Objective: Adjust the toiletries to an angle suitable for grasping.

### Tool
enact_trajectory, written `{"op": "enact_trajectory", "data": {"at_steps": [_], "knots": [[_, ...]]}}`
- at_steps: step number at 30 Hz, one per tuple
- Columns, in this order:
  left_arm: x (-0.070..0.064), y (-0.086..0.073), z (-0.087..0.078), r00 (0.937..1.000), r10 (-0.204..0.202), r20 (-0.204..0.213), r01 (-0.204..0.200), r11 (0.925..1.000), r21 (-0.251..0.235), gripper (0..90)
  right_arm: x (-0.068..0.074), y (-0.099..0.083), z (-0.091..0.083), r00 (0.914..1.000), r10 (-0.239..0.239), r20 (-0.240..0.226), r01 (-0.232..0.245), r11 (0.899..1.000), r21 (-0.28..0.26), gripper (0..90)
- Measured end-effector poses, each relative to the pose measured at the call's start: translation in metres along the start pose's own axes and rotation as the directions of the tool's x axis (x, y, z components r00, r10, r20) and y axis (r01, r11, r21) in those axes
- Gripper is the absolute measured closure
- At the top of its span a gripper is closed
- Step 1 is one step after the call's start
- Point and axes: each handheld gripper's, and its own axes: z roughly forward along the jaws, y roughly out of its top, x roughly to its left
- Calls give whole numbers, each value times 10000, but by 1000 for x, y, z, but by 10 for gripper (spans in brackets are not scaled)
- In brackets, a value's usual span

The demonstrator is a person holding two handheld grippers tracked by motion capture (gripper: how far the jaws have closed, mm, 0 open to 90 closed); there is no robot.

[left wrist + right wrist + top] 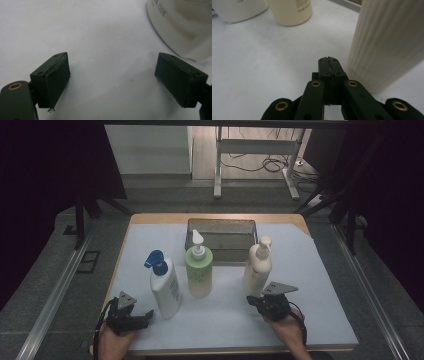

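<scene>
A white cloth covers the surface (320,270), and behind it a dim floor with a metal frame and loose cables is seen. At the far edge of the cloth lies a dark tray (222,226), which looks empty.

From left to right: the left hand-held gripper (145,315) rests low at the near edge, its jaws wide apart with nothing between them, and it points toward the base of the white bottle with a blue pump (165,287), which stands upright just beside it. I judge that the jaws are spread like this to fit around the bottle body. In the middle stands the green bottle (199,267), apart from both tools. Further right stands the cream ribbed bottle (257,267). The right hand-held gripper (254,302) sits close to its base with the jaws pressed together and holding nothing, so it seems to be only waiting.
</scene>
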Motion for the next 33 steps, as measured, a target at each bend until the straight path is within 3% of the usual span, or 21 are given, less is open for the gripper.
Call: {"op": "enact_trajectory", "data": {"at_steps": [7, 11, 14, 19, 33], "knots": [[0, 0, 0, 10000, 12, -2, -12, 10000, 7, 129, 2, 5, 16, 9979, -302, 571, 298, 9995, 70, 896], [0, 0, 0, 10000, 10, -2, -10, 10000, 6, 128, 0, 4, 19, 9960, -194, 870, 186, 9998, 104, 896], [0, 0, 0, 10000, 14, -5, -14, 10000, 4, 129, -2, 2, 20, 9970, -167, 759, 163, 9998, 60, 896], [0, 0, 0, 10000, 17, -7, -17, 10000, -1, 129, -2, 2, 19, 9942, -372, 1010, 356, 9992, 170, 896], [0, 0, 0, 10000, 12, -6, -12, 10000, -2, 129, -21, -4, 8, 9910, -66, 1338, 43, 9998, 174, 895]]}}
